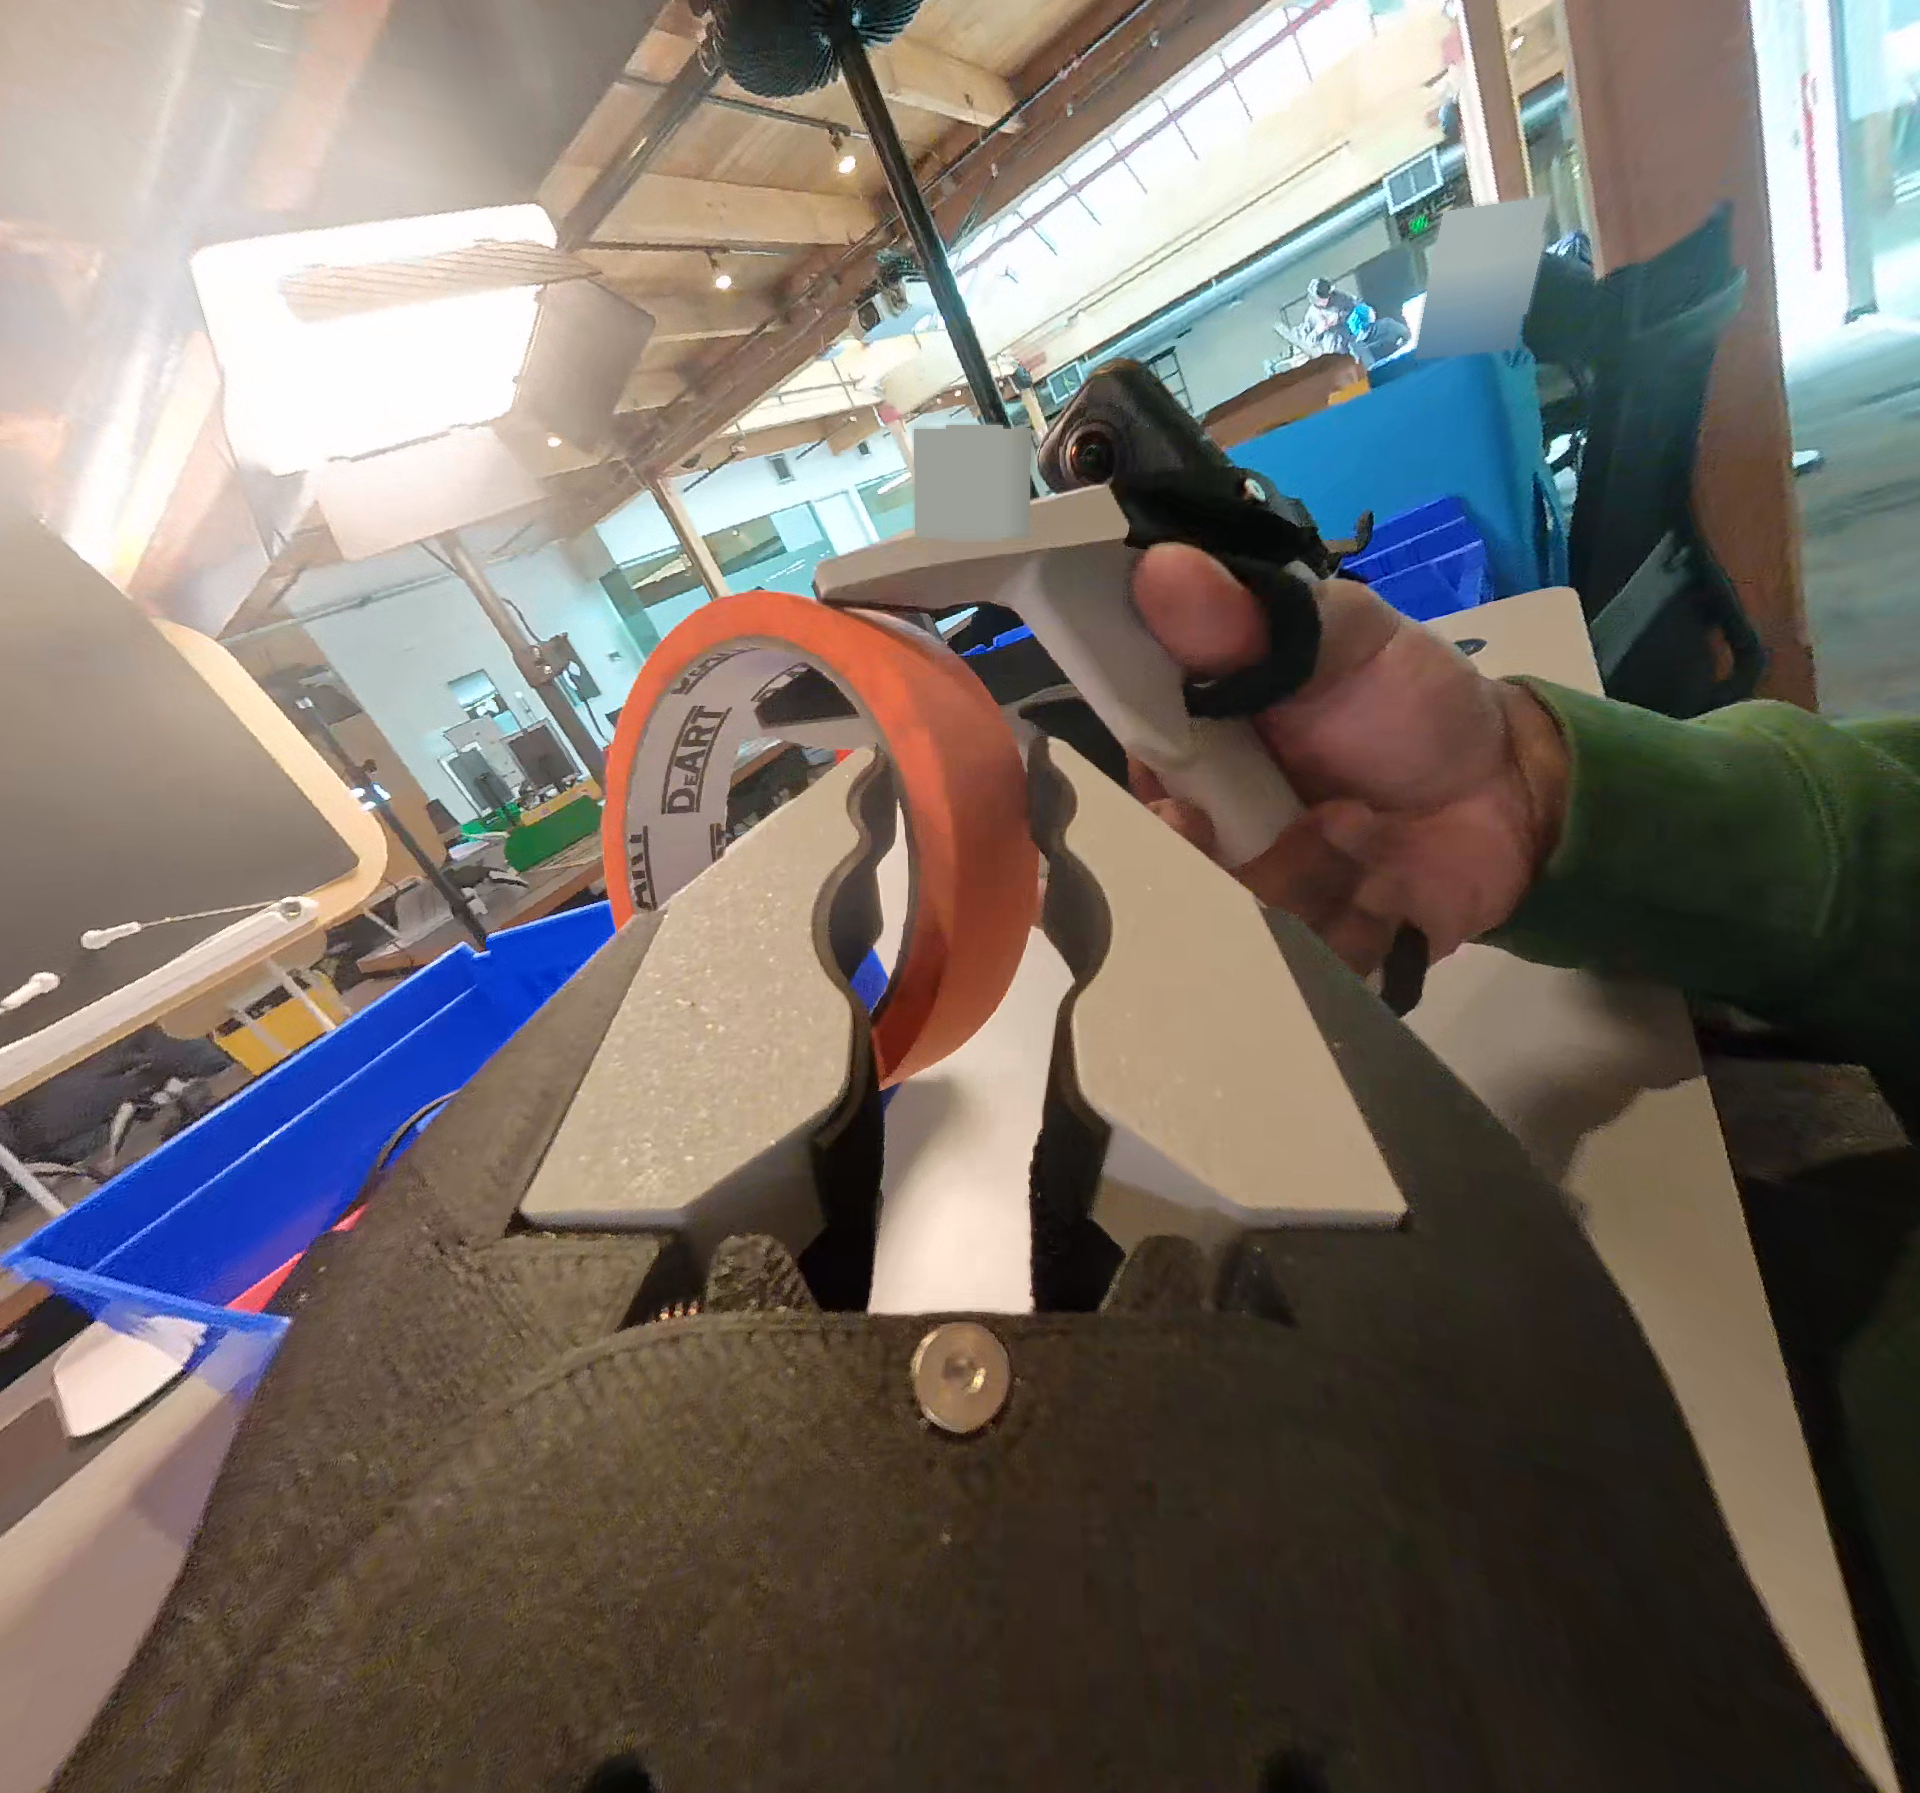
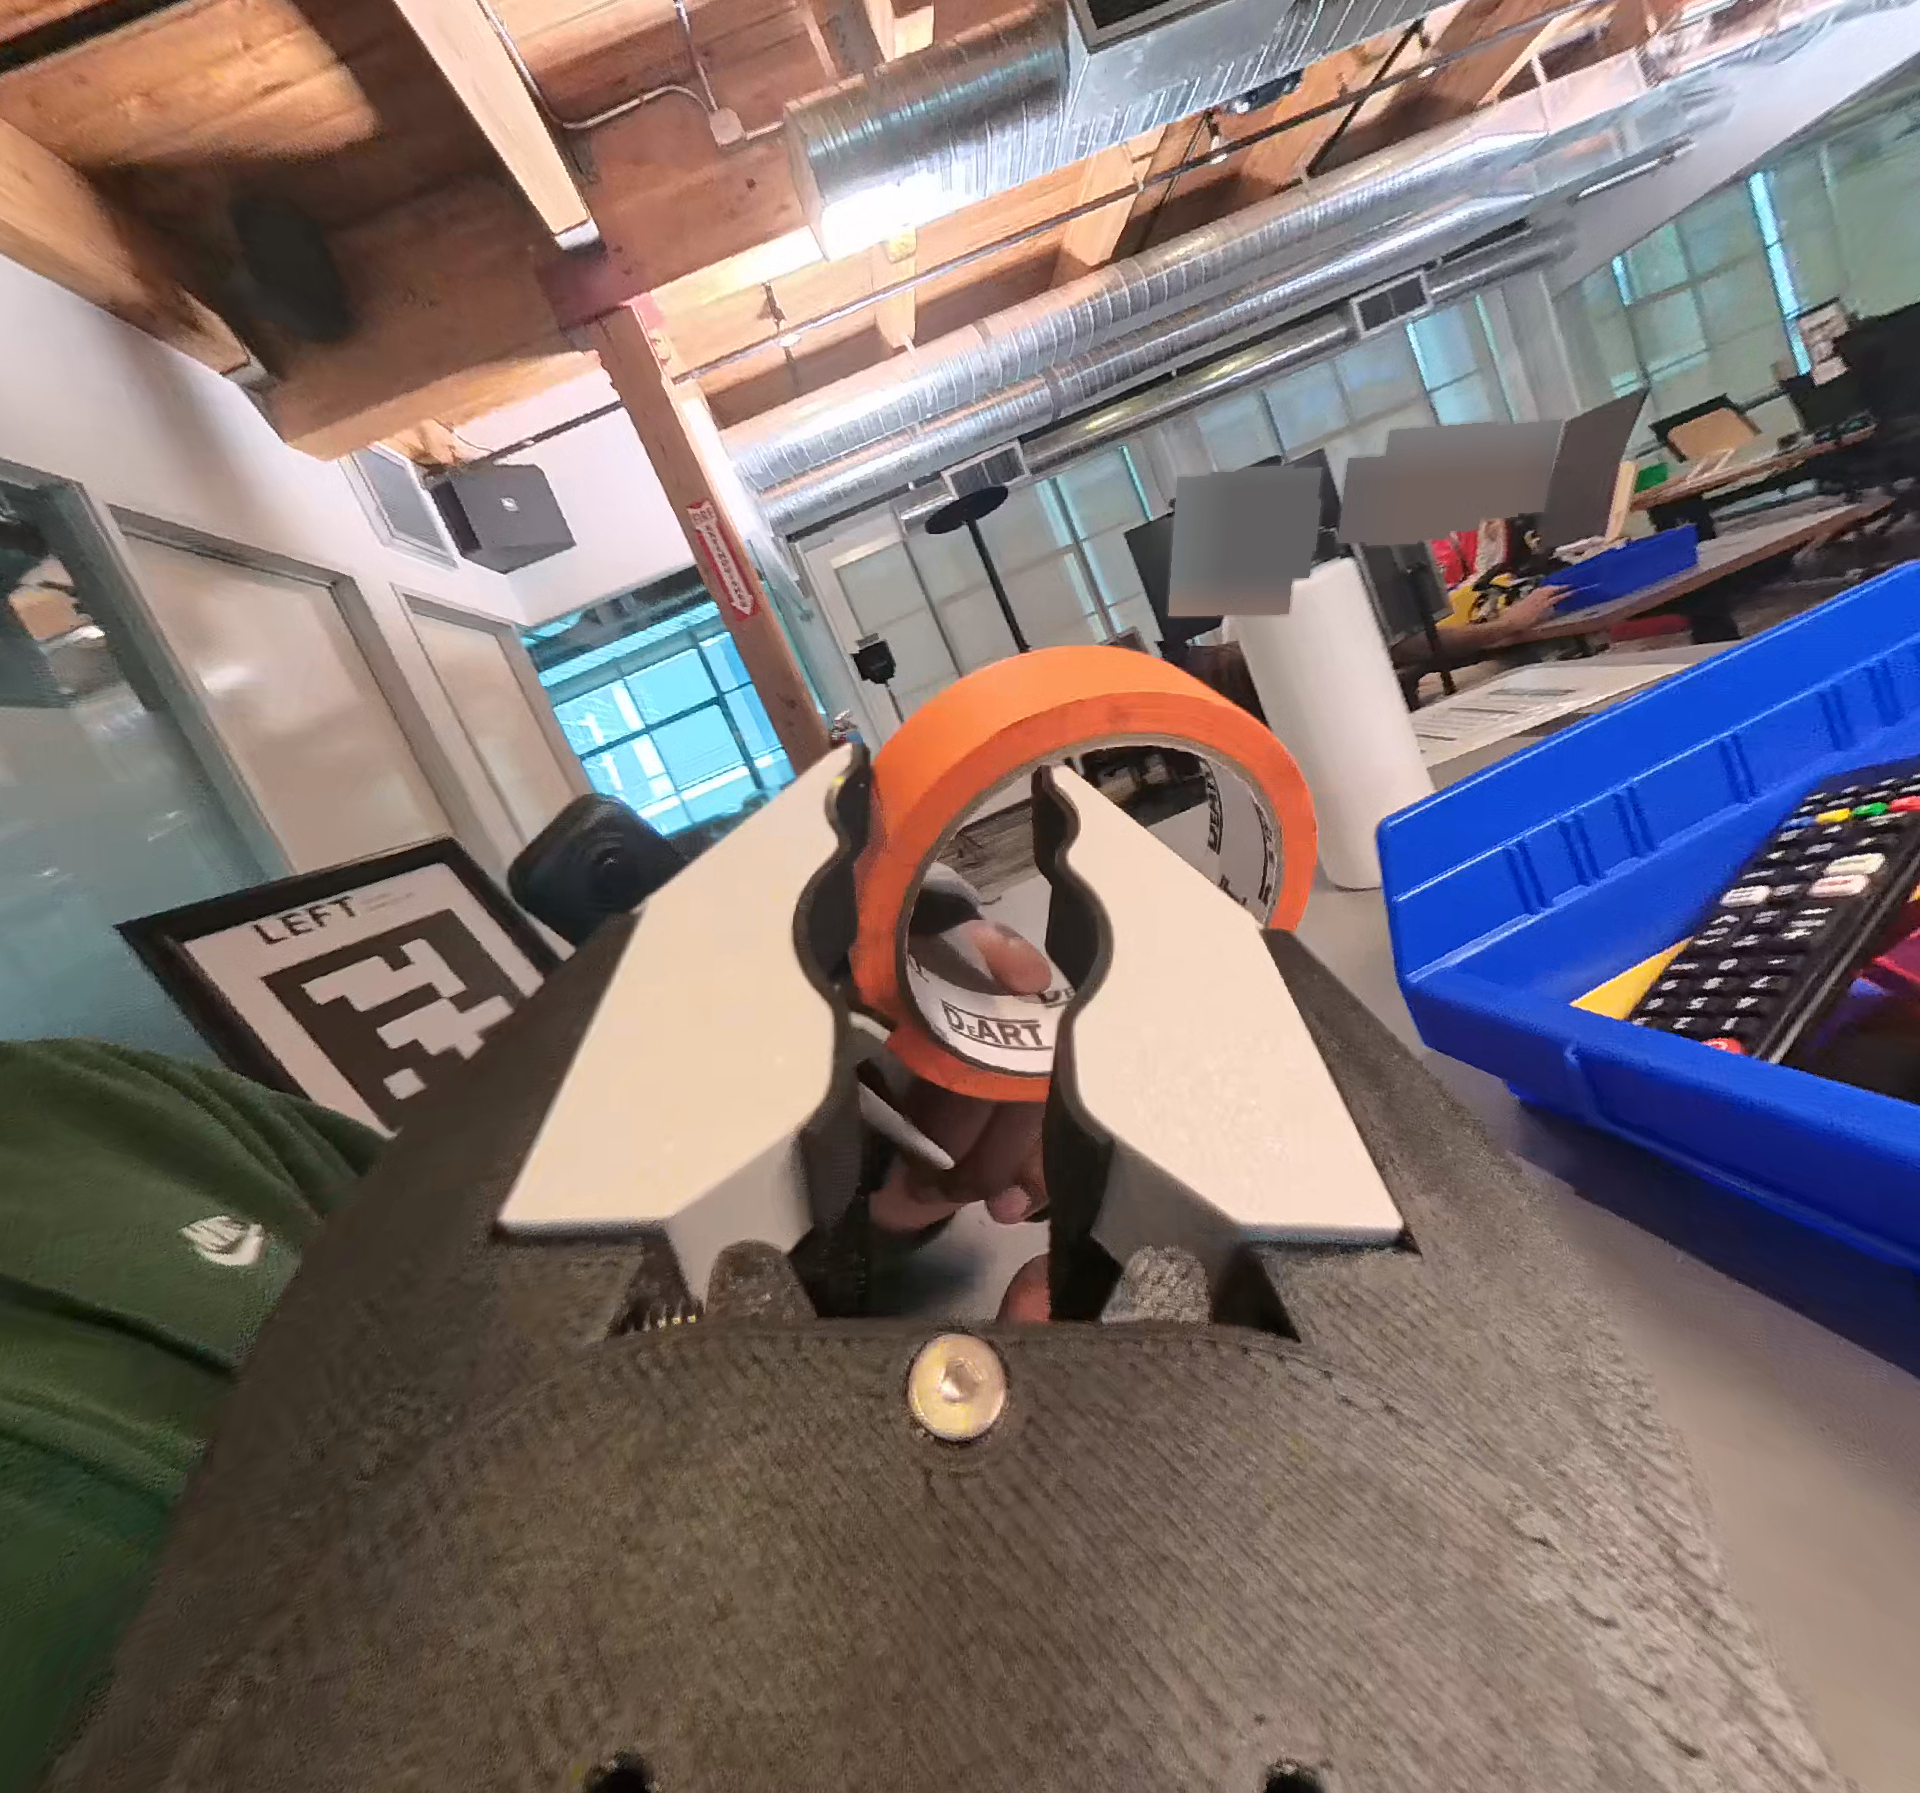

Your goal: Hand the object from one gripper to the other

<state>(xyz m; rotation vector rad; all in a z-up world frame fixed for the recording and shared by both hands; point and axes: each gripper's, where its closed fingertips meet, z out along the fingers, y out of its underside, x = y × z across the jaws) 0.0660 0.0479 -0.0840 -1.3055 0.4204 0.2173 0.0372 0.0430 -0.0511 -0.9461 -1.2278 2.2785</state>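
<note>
An orange roll of tape [image 1: 971, 902] is held up in the air between both grippers. My left gripper [image 1: 961, 756] has one finger through the ring and one outside, shut on the tape's wall. In the right wrist view the tape [image 2: 1039, 704] stands on edge at my right gripper [image 2: 951, 767]. Its left finger lies against the outer wall and its right finger sits at the ring's hole, with a gap showing between them. The right gripper's grey finger [image 1: 935, 564] rests over the top of the roll, held by a hand [image 1: 1382, 756].
A blue bin [image 2: 1558, 912] with a black remote control [image 2: 1818, 912] stands on the grey table at the right. Another blue bin [image 1: 312, 1120] lies low on the left. The left gripper's marker plate [image 2: 364, 974] and camera [image 2: 597, 870] are close by. The grippers are tip to tip, or close to it.
</note>
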